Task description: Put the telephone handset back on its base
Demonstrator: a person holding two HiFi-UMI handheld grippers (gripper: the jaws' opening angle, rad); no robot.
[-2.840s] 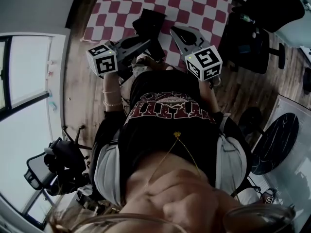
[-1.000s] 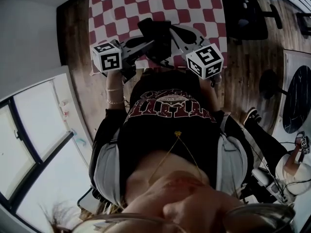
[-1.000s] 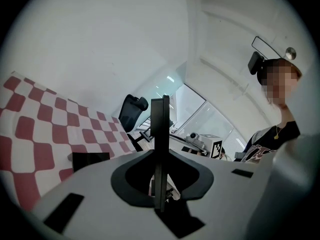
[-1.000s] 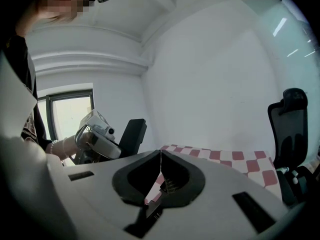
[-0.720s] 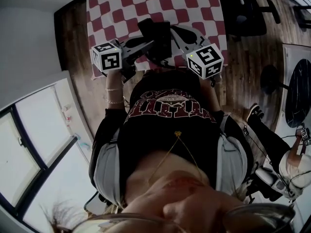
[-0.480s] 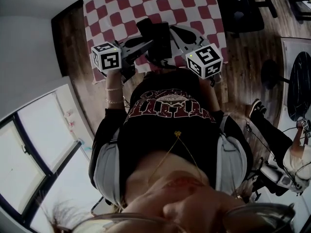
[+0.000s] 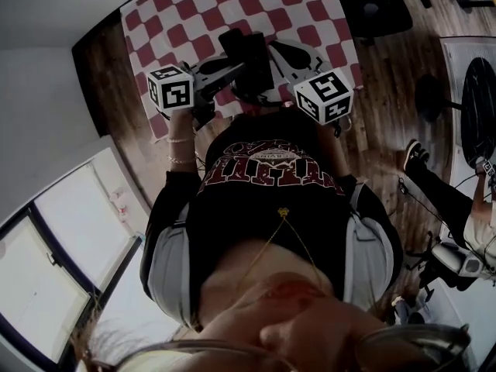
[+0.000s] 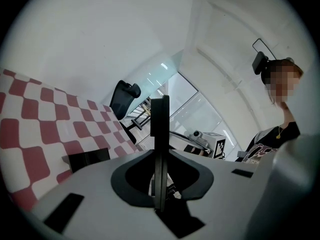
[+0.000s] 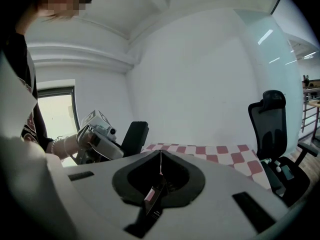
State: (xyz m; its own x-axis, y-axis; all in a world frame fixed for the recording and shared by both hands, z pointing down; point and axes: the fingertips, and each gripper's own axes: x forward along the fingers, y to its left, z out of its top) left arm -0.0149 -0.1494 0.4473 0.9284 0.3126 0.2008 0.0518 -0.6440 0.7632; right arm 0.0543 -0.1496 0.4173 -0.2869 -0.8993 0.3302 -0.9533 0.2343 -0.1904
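On the red-and-white checked tablecloth (image 7: 302,6) stands the black telephone (image 7: 246,53); I cannot tell its handset from its base. My left gripper (image 7: 231,70) points at the phone's left side and my right gripper (image 7: 277,50) reaches its right side, both close to the phone and held in front of the person's chest. In the left gripper view the jaws (image 8: 160,134) stand pressed together with nothing between them. The right gripper view also shows its jaws (image 9: 160,166) together and empty, with the left gripper (image 9: 95,134) and the black phone (image 9: 135,136) beyond them.
A black office chair (image 9: 272,129) stands off the table's right end, and dark chairs (image 7: 372,2) show beside the table in the head view. Wooden floor (image 7: 387,91) surrounds the table. A window (image 7: 70,270) is at the left. Another person's leg (image 7: 434,184) is at the right.
The head camera has turned, so the table and room have swung round in view. Both grippers stay next to the phone, about where they were a second ago.
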